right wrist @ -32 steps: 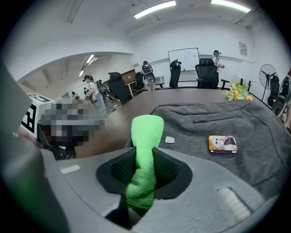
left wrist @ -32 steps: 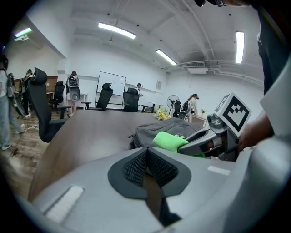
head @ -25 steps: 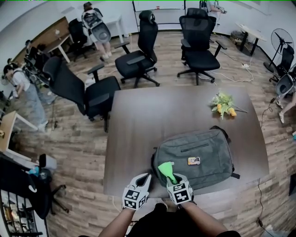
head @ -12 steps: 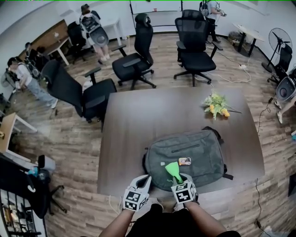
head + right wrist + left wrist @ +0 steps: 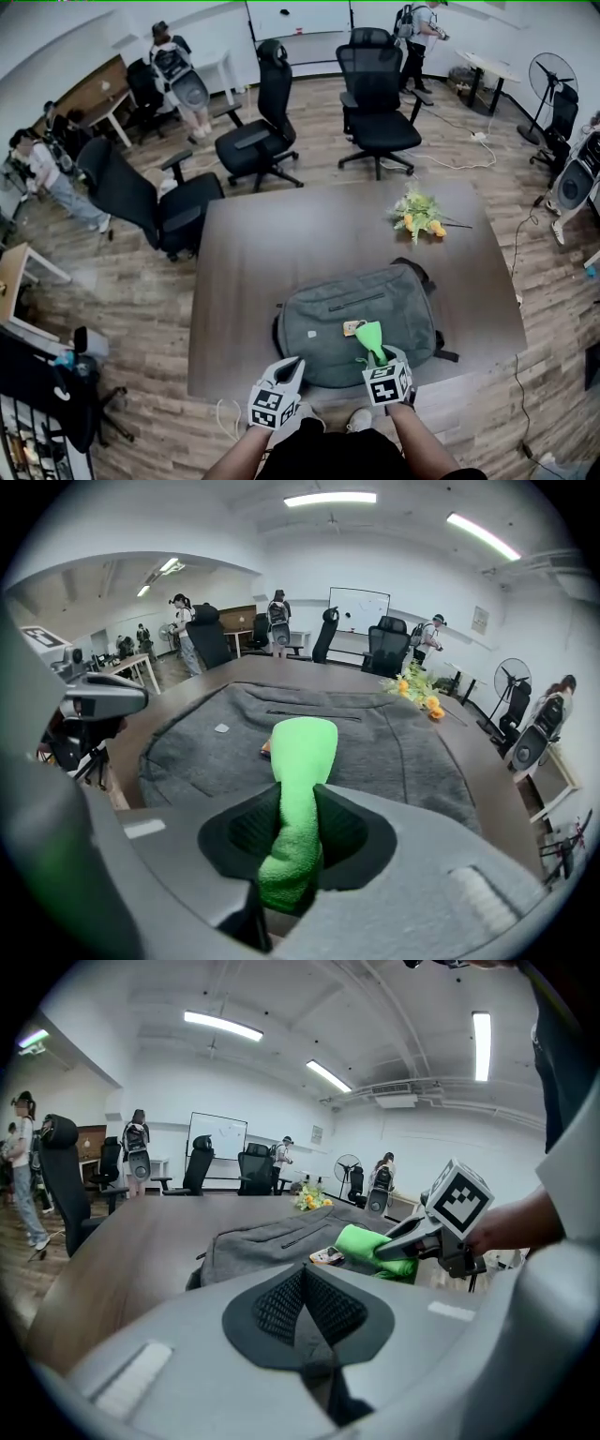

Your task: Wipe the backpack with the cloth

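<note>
A grey backpack [image 5: 328, 323] lies flat on the brown table [image 5: 281, 244], near its front edge. My right gripper [image 5: 379, 356] is shut on a green cloth [image 5: 369, 336], whose free end sticks forward over the backpack's near right part. In the right gripper view the cloth [image 5: 302, 747] runs up between the jaws above the backpack [image 5: 403, 752]. My left gripper [image 5: 289, 367] is shut and holds nothing; it hovers at the table's front edge by the backpack's near left corner. The left gripper view shows the backpack [image 5: 267, 1241] and the cloth [image 5: 364, 1241].
A small orange and white tag [image 5: 352, 327] lies on the backpack beside the cloth. A bunch of flowers [image 5: 418, 214] lies at the table's far right. Office chairs [image 5: 380, 127] stand beyond the table and at its left [image 5: 159, 202]. People stand along the room's far and left sides.
My right gripper has carried the cloth to the right along the backpack's near part. The left gripper has stayed at the table's front edge.
</note>
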`<state>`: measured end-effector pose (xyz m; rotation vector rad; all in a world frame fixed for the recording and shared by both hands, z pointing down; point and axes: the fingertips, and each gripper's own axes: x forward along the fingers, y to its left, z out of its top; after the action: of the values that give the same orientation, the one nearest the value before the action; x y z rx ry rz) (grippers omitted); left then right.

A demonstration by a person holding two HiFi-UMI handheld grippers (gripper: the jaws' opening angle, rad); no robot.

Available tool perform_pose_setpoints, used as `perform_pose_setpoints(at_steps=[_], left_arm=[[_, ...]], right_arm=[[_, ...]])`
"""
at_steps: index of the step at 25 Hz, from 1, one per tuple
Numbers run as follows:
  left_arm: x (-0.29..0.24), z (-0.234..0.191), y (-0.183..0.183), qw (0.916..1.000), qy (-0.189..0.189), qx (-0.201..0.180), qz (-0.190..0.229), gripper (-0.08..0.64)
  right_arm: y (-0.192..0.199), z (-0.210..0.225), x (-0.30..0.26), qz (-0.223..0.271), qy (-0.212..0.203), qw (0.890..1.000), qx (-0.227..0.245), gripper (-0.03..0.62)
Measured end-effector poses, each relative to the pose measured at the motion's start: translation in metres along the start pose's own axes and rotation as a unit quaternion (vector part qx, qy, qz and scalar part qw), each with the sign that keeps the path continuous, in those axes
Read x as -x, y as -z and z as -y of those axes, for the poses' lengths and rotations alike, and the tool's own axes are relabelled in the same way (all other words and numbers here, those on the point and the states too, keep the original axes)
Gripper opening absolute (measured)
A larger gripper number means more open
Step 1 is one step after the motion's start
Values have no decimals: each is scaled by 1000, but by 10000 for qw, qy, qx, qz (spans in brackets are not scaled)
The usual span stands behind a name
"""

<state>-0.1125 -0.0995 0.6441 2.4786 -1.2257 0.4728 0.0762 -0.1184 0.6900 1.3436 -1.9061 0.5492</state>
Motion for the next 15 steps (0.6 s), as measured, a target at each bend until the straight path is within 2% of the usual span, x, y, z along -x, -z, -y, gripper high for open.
perform_pose_setpoints(at_steps=[9, 15], left_arm=[[-11, 27, -2, 9997, 245, -71, 11, 18], [-11, 35, 0, 9997, 258, -50, 16, 19]], right_arm=[[8, 76, 22, 19, 930, 9956, 147, 96], [8, 101, 29, 27, 1171, 9929, 221, 97]])
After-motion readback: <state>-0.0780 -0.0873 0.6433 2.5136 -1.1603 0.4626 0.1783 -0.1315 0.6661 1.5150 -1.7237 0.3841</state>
